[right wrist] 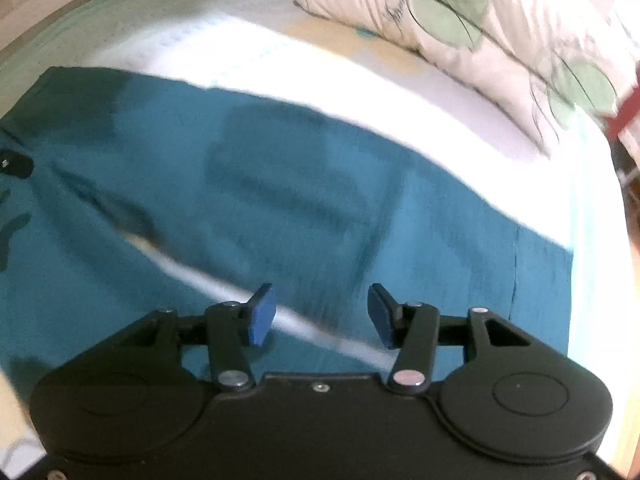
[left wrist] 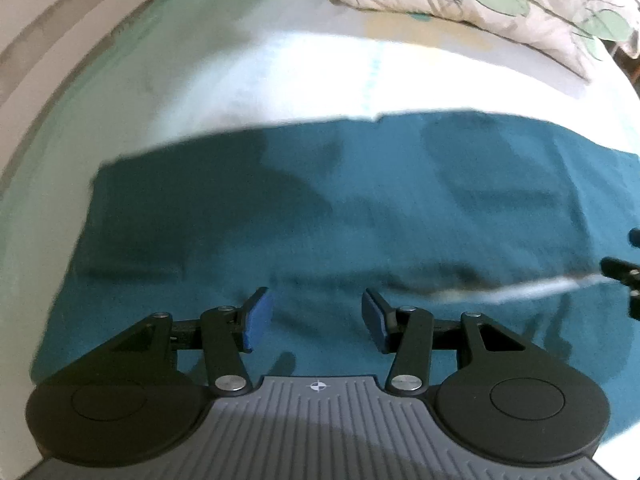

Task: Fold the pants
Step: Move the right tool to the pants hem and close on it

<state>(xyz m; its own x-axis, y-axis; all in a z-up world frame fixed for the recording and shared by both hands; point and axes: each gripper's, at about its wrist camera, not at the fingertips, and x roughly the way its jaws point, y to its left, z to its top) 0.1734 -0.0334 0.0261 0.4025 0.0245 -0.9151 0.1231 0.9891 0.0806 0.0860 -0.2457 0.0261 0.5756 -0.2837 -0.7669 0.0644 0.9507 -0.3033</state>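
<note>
— Where do we find the pants?

— Spread flat across the bed, a broad teal band over the pale sheet. In the left wrist view their left end is squared off, while the right end runs out of the picture. Both views are smeared by blur, so seams and creases are hard for us to read.

— And the white streak?

— A pale cord lies on the cloth, perhaps a drawstring; we cannot tell for sure. In the right wrist view it passes between the blue pads of the right tool, but the pads do not press on it.

— So both tools are apart?

— Yes. The left tool has its pads standing apart over the teal cloth with nothing gripped, and the right tool's pads stand apart too. We see only a dark sliver of each tool at the edge of the other's view.

— Anything else?

— A leaf-patterned pillow at the far side of the bed, partly cut off.
</note>
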